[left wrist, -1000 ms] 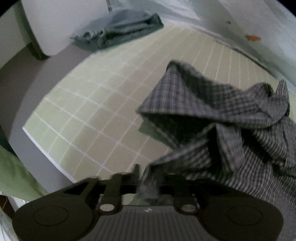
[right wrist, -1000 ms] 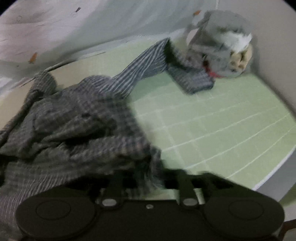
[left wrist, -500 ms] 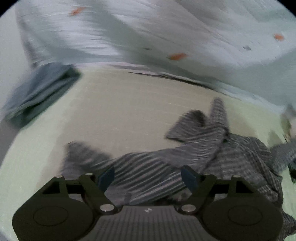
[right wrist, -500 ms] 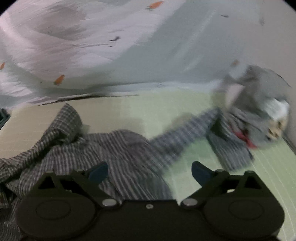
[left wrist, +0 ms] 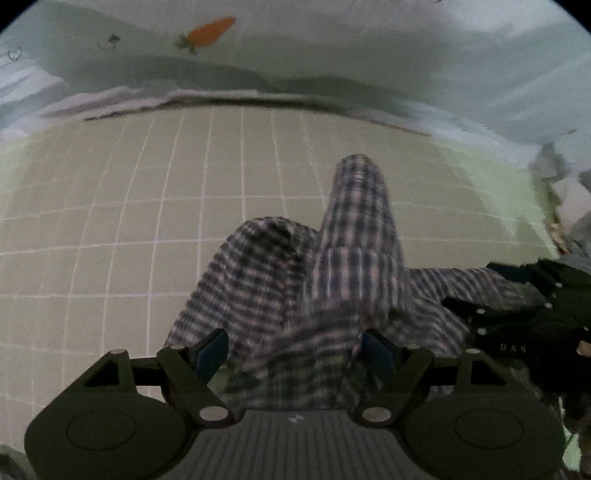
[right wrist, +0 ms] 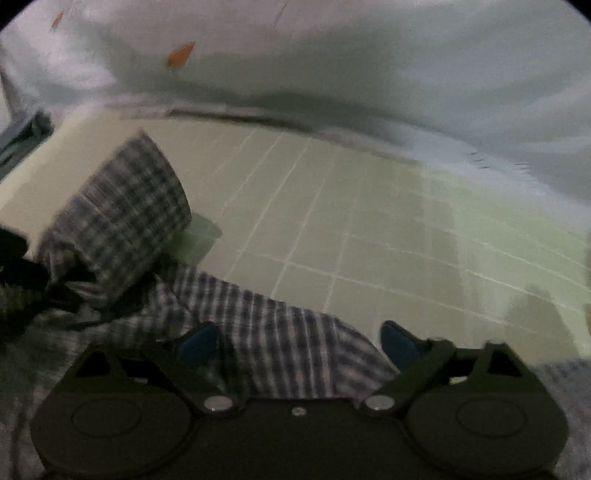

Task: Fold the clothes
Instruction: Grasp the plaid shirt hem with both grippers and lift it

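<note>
A grey checked shirt [left wrist: 332, 273] lies bunched on the green gridded mat [left wrist: 147, 206]. My left gripper [left wrist: 295, 349] is open, its blue-padded fingers on either side of a raised fold of the shirt. My right gripper [right wrist: 299, 341] is open too, with a flat band of the shirt [right wrist: 280, 339] lying between its fingers; a raised fold [right wrist: 122, 206] stands to its left. The right gripper's black body [left wrist: 532, 306] shows at the right edge of the left wrist view, close beside the shirt.
A pale sheet with carrot prints [left wrist: 210, 31] rises behind the mat's far edge; it also shows in the right wrist view [right wrist: 332, 55]. A grey stuffed toy [left wrist: 565, 206] lies at the mat's right end. A bluish folded cloth [right wrist: 18, 136] sits at far left.
Both grippers were shut on the shirt a second ago, then opened and lifted away. Now both have come back down low over the shirt, open, with cloth between the fingers.
</note>
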Tool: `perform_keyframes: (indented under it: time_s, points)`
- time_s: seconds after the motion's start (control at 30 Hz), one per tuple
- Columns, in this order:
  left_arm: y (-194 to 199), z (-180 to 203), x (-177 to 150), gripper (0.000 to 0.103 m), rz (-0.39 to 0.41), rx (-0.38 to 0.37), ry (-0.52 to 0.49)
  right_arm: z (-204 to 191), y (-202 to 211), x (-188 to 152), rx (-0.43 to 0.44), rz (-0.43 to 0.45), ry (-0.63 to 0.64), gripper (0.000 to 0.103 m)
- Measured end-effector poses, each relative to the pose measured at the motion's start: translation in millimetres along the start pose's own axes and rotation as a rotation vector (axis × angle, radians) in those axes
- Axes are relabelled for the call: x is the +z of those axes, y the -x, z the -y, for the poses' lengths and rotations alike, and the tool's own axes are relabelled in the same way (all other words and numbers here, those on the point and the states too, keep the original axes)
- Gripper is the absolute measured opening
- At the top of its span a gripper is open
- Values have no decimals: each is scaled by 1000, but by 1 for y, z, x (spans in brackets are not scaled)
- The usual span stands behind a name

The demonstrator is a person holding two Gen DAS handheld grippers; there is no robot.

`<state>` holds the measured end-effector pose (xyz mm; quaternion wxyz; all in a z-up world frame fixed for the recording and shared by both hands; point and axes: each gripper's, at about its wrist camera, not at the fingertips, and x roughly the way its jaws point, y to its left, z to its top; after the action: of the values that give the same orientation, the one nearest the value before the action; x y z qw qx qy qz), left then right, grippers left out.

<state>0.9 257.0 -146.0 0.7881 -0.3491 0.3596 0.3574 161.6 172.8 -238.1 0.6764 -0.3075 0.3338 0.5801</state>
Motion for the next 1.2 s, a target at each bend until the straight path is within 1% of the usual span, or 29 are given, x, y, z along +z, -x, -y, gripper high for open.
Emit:
perform_keyframes:
  time_s: [0.07, 0.1, 0.13, 0.17, 0.2, 0.23, 0.3, 0.37, 0.43, 0.47, 0.5, 0.53, 0.6, 0.63, 0.67, 0.7, 0.73, 0.8, 0.87, 0.9, 0.97, 1.03, 1.1, 1.13, 1.17, 1.2]
  points:
    - [-2, -2, 1, 76, 9, -7, 18, 5, -6, 2, 63, -2, -20, 72]
    - [-1, -5, 1, 64, 13, -18, 30, 6, -4, 2, 72, 6, -20, 60]
    - [0, -8, 0, 56, 11, -31, 46, 6, -3, 2, 75, 14, -14, 39]
    - [2, -11, 0, 35, 7, -42, 68, 7, 0, 2, 88, 16, -15, 23]
    - [5, -14, -1, 9, 9, -46, 92, 7, 3, 1, 104, 17, -20, 4]
    - [9, -18, -2, 4, 14, -46, 116, 8, 7, -1, 104, 29, -24, 4]
    - [22, -24, -5, 3, 49, -18, 146, 7, 21, -7, 59, 68, -15, 4]
    - [36, -32, -7, 3, 77, 18, 170, 7, 42, -13, -31, 111, -33, 4]
    - [47, -42, -11, 3, 88, 54, 202, 9, 69, -24, -159, 150, -79, 4]
    - [49, -48, -14, 3, 85, 54, 217, 11, 81, -30, -217, 155, -105, 4]
    - [49, -52, -17, 3, 73, 39, 236, 13, 89, -38, -252, 145, -133, 4]
    - [48, -53, -21, 4, 58, 32, 252, 13, 95, -46, -246, 119, -165, 4]
    - [44, -51, -28, 6, 29, 34, 261, 3, 95, -58, -247, 59, -148, 6]
    - [43, -49, -30, 9, 19, 37, 253, -3, 95, -64, -250, 29, -133, 8]
    - [43, -48, -31, 9, 14, 35, 249, -9, 94, -70, -252, -2, -119, 13]
    - [44, -48, -32, 16, 13, 30, 246, -15, 95, -71, -257, -7, -101, 30]
    - [46, -48, -32, 24, 15, 21, 245, -19, 98, -70, -253, 9, -100, 47]
    - [46, -52, -29, 33, 19, 4, 239, -19, 107, -63, -207, 72, -137, 50]
    - [47, -53, -26, 39, 14, -5, 228, -21, 104, -47, -129, 113, -168, 59]
    - [47, -54, -25, 43, 4, -12, 219, -22, 98, -38, -92, 126, -164, 64]
    - [43, -55, -21, 46, -7, -25, 209, -33, 86, -24, -4, 129, -129, 69]
    - [36, -56, -18, 45, -9, -31, 207, -43, 70, -11, 75, 118, -113, 73]
    - [30, -57, -15, 42, 8, -33, 195, -50, 49, 0, 136, 105, -127, 74]
    - [26, -57, -14, 26, 14, -38, 186, -52, 37, 7, 164, 97, -140, 73]
    - [21, -57, -12, 12, 13, -50, 176, -55, 27, 10, 184, 86, -146, 68]
    - [18, -57, -9, 5, 11, -61, 172, -57, 21, 12, 193, 84, -144, 46]
